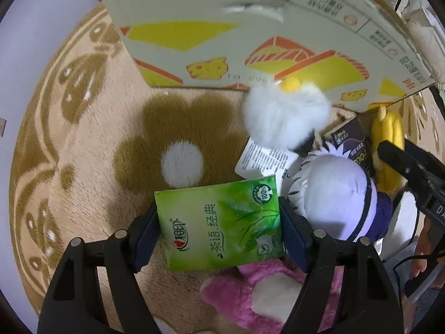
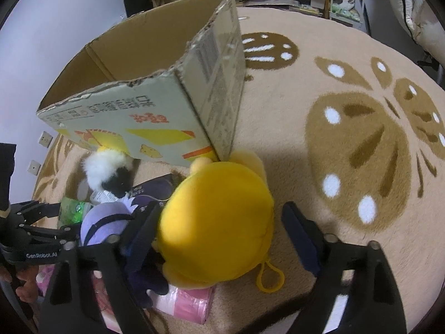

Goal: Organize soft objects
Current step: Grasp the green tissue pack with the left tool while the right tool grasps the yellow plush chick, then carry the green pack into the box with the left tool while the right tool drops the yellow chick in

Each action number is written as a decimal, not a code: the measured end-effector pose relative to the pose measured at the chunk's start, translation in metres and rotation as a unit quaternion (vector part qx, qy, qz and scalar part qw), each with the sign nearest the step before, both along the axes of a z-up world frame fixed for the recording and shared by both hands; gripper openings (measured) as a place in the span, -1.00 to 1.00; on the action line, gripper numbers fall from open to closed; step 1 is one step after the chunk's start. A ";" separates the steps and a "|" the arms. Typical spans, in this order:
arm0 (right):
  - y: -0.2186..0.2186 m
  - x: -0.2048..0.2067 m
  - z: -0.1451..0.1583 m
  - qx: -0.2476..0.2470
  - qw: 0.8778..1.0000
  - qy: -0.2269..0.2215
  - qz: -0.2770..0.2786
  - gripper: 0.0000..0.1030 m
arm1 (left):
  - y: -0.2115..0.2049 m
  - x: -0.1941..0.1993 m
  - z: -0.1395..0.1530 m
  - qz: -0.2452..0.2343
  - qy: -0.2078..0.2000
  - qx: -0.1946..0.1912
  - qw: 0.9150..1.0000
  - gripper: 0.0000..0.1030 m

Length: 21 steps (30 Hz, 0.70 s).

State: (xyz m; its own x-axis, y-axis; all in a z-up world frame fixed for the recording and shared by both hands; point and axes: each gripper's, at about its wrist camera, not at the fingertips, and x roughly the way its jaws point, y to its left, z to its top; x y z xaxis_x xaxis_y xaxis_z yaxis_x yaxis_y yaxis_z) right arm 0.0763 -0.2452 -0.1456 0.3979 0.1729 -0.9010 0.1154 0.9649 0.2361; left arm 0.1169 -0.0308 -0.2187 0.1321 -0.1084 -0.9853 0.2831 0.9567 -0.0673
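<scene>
surface: a round beige rug (image 2: 292,117) with brown flower and butterfly patterns, laid on a pale floor (image 1: 41,27).
box: an open cardboard box (image 2: 155,117) stands on the rug toward its far edge, its printed side facing the toys.
toys: a fluffy white plush (image 1: 286,117) sits against the box's foot; a yellow plush (image 2: 217,222) lies at the box's near corner; a lilac plush (image 1: 333,194) and a pink plush (image 1: 267,300) lie close together beside it.
packs: a green tissue pack (image 1: 219,222) rests on the rug by the brown flower; a pink pack (image 2: 186,303) lies partly under the yellow plush.
</scene>
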 end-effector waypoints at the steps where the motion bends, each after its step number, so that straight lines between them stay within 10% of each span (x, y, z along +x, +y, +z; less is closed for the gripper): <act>1: 0.000 -0.001 0.000 -0.002 1.000 -0.001 0.000 0.64 | -0.001 -0.004 0.006 0.001 -0.003 0.000 1.000 0.49; 21: 0.006 -0.032 0.060 -0.013 0.996 -0.091 -0.016 0.46 | 0.034 -0.005 0.082 0.041 -0.144 0.040 0.988 0.48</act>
